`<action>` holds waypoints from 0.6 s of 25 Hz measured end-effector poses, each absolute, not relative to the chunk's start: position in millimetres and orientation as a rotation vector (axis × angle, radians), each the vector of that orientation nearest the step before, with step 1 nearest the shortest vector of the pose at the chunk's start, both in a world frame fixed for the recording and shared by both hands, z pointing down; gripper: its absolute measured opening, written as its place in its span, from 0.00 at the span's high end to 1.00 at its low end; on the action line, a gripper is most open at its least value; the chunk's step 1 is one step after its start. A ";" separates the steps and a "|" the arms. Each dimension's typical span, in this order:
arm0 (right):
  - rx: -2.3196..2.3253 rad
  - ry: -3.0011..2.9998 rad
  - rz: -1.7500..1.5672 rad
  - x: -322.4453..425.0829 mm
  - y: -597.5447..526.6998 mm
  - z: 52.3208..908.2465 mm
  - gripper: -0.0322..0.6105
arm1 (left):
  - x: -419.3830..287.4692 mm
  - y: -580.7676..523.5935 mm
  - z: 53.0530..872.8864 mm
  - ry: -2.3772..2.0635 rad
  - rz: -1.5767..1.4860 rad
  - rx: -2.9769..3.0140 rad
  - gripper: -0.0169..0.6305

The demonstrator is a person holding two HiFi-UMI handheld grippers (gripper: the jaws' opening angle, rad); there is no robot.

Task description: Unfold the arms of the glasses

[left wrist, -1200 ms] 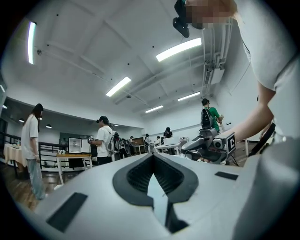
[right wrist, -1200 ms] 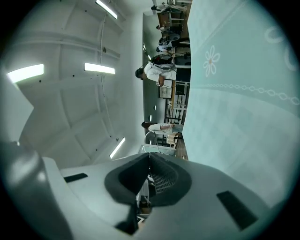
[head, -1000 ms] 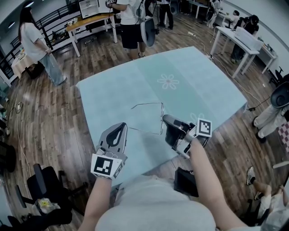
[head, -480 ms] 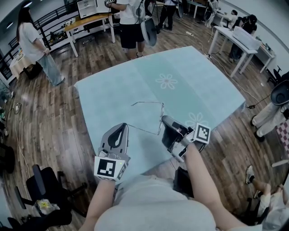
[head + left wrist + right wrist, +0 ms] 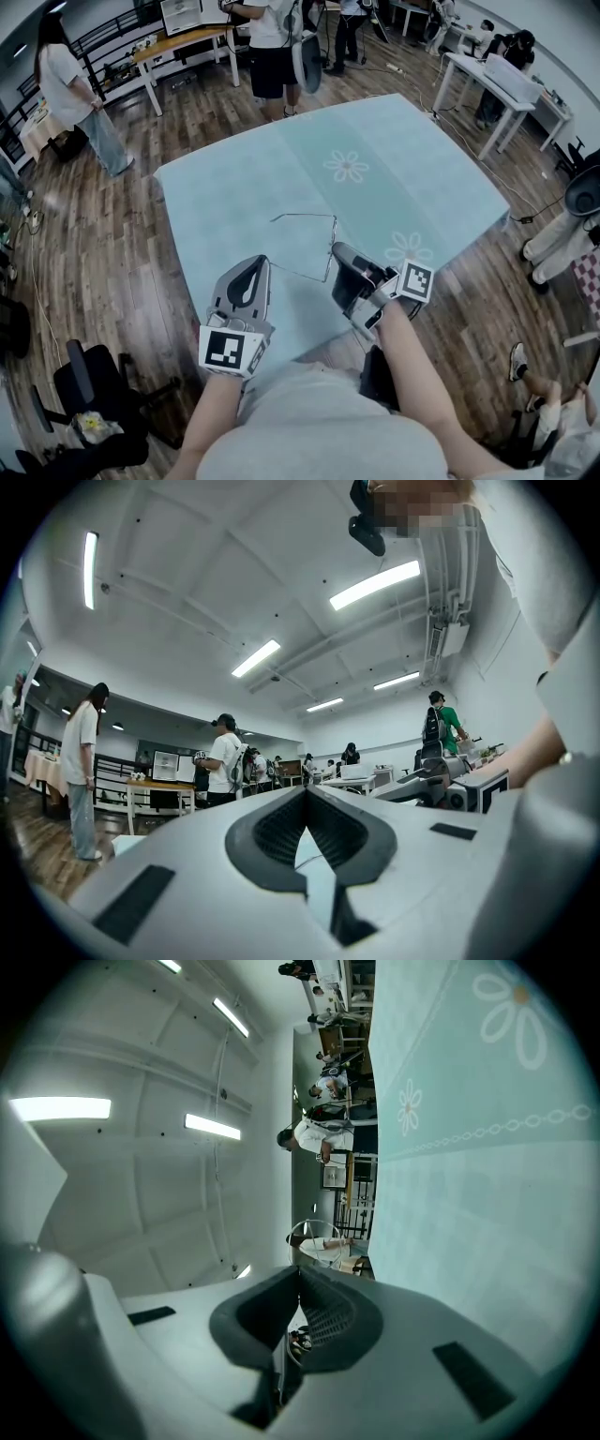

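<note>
A wide workroom with a wood floor and standing people (image 5: 272,47) is surrounding a table under a pale teal flowered cloth (image 5: 422,178), where wire-framed glasses (image 5: 305,217) are resting with both arms swung out. The right gripper (image 5: 339,251) is pinching the front of the frame, its jaws closed together on it. The left gripper (image 5: 251,267) is hovering just beside the tip of the nearer arm, jaws fully together and gripping nothing. The right gripper view is showing what the head view cannot: a round lens (image 5: 314,1237) jutting out right at the jaw tips. Both bare forearms are reaching forward, the left gripper pointing level and the right one rolled onto its side.
</note>
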State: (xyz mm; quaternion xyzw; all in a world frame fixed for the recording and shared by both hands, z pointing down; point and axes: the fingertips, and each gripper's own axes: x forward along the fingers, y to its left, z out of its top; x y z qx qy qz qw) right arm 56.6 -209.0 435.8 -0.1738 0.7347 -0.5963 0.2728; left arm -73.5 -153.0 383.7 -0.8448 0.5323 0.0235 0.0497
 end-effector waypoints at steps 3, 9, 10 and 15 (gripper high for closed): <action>-0.468 1.969 -1.601 56.5 -208.6 434.3 0.94 | -71.5 -151.4 382.8 1.628 0.032 -2.543 0.96; -0.530 1.936 -1.543 63.2 -211.7 433.5 0.94 | -71.8 -150.9 385.9 1.653 0.049 -2.545 0.96; -0.538 1.929 -1.532 64.6 -211.8 433.4 0.94 | -72.1 -150.7 386.7 1.660 0.052 -2.546 0.96; -0.564 1.901 -1.494 72.3 -212.4 432.5 0.94 | -67.8 -148.9 389.3 1.659 0.056 -2.557 0.96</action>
